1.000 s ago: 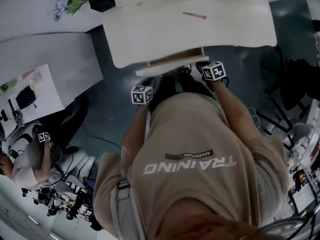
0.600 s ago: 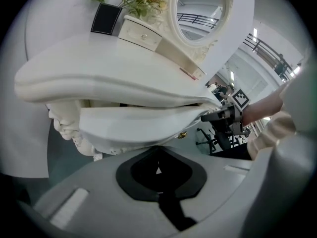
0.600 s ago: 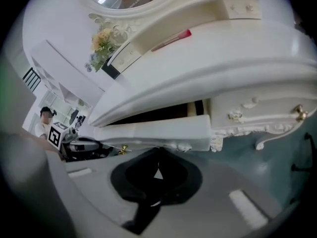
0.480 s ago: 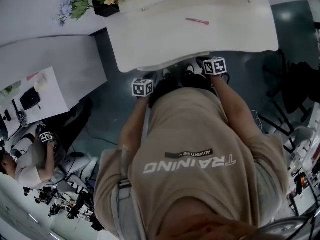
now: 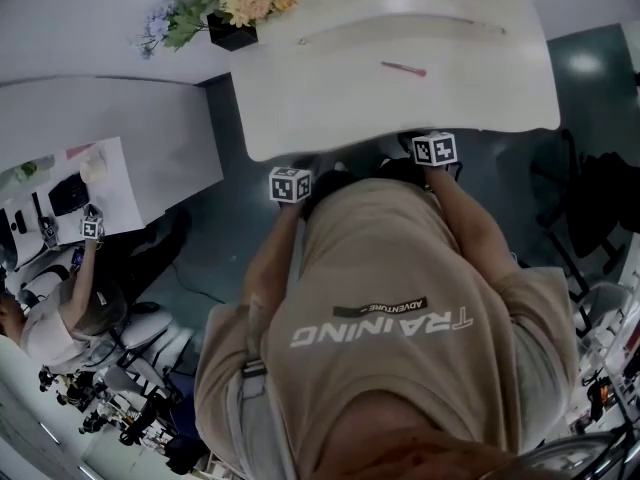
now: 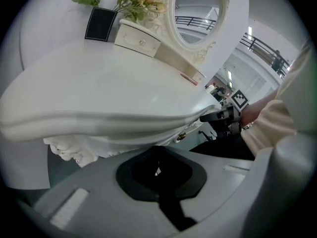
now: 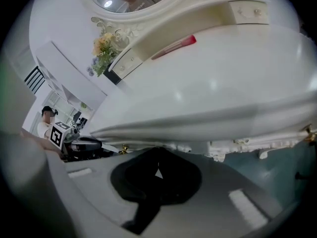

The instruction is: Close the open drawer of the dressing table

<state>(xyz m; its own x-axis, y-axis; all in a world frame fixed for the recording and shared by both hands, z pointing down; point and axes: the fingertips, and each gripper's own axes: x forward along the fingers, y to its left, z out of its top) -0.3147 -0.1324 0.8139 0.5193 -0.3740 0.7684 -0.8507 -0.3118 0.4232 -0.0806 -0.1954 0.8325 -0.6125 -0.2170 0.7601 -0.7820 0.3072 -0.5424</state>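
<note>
The white dressing table [image 5: 400, 103] fills the top of the head view, and no drawer sticks out past its front edge. My left gripper [image 5: 290, 182] and right gripper [image 5: 434, 148] are at that front edge, their tips hidden under the tabletop. In the left gripper view the left gripper [image 6: 157, 150] has its jaws together, close under the carved apron, next to a brass knob [image 6: 182, 136]. The right gripper [image 7: 157, 152] looks the same, with a brass knob [image 7: 124, 147] to its left. Neither holds anything.
A pink stick [image 5: 403, 68] lies on the tabletop, and flowers in a black vase [image 5: 235, 13] stand at its back left. An oval mirror [image 6: 198, 14] rises behind. A white desk [image 5: 100, 128] is at the left, a seated person [image 5: 70, 313] lower left, a dark chair [image 5: 600, 198] right.
The drawer that stuck out below the table's front edge has slid in out of sight. Both grippers moved forward with it to the table edge.
</note>
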